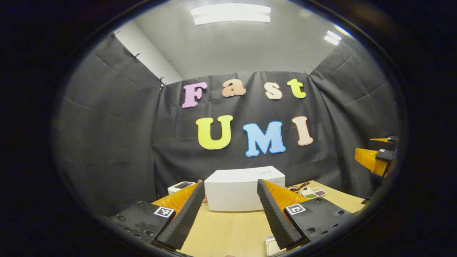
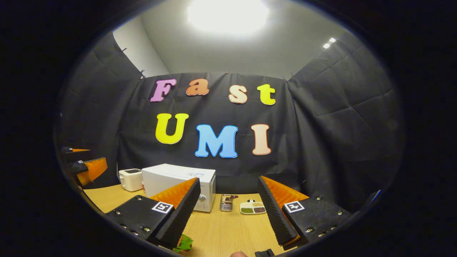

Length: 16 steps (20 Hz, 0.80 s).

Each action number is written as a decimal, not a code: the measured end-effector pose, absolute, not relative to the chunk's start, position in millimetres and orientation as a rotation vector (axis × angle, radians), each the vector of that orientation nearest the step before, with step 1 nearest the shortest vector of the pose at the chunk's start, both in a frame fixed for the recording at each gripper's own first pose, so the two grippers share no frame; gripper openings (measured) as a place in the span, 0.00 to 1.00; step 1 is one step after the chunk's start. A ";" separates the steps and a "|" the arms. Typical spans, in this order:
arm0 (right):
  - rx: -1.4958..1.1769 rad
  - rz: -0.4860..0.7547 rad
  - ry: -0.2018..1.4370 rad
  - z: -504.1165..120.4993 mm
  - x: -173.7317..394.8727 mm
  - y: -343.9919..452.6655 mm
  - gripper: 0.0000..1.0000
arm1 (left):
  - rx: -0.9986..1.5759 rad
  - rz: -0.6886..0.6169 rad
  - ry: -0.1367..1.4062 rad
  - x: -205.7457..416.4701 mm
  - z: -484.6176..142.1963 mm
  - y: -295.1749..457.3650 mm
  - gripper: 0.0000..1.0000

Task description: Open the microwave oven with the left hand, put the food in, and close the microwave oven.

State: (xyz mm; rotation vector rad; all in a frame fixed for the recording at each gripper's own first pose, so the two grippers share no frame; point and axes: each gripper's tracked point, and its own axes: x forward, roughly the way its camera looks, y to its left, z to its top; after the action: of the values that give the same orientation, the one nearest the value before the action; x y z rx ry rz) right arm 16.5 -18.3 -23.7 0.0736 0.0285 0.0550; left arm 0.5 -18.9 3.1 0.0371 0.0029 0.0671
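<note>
Black cloth (image 1: 107, 135) is hanging on three sides around the wooden table (image 1: 228, 232), and ceiling lights (image 1: 230, 13) are glowing above it against a white ceiling.

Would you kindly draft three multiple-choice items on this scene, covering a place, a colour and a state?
1. Where does the toaster stand in the right gripper view?
A. on top of the microwave
B. beside the microwave, on its left
C. on the sectioned dish

2. What colour is the microwave's casing?
A. white
B. red
C. black

3. How do the left tongs stand?
A. shut on the toaster
B. shut on a dish
C. open, holding nothing

Answers:
1 B, it sits on the wooden table left of the microwave.
2 A, its top and sides are white.
3 C, bare table shows between the spread fingers.
</note>
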 end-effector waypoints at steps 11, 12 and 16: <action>0.080 0.040 0.013 -22.3 42.1 -42.9 0.97 | 0.032 0.042 -0.044 67.2 -2.4 -47.2 0.99; 0.085 0.028 0.017 -23.9 45.7 -42.7 0.97 | 0.031 0.027 -0.051 77.2 -2.7 -51.2 0.99; 0.082 -0.013 0.019 -22.8 62.4 -41.7 0.97 | 0.022 -0.039 -0.047 122.5 -17.5 -67.0 1.00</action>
State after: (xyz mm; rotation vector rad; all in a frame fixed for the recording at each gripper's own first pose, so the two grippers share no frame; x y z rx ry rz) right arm 62.4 -41.7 -22.8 0.0819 0.0190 -0.0134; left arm 122.5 -67.0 -17.5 0.0223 -0.0474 -0.0388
